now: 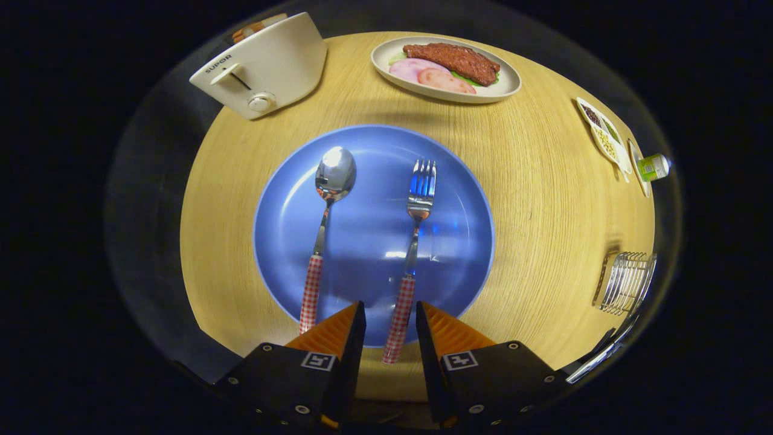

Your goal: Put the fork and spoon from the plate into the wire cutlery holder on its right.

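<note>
Spread, the hand-held gripper [391,314] straddles the fork [412,241] handle; spoon [325,223] shares the plate [459,241].

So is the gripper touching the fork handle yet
Apart. The gripper view shows the fork handle lying between the open gripper fingers, with plate visible on both sides of it.

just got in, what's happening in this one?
A handheld gripper hangs open over the blue plate, its fingers either side of the fork's checked handle, not yet pressing on it. The spoon lies beside the fork on the plate, untouched. The wire cutlery holder stands off to the right on the wooden table, with nothing visible in it. Neither utensil has been moved there.
</note>
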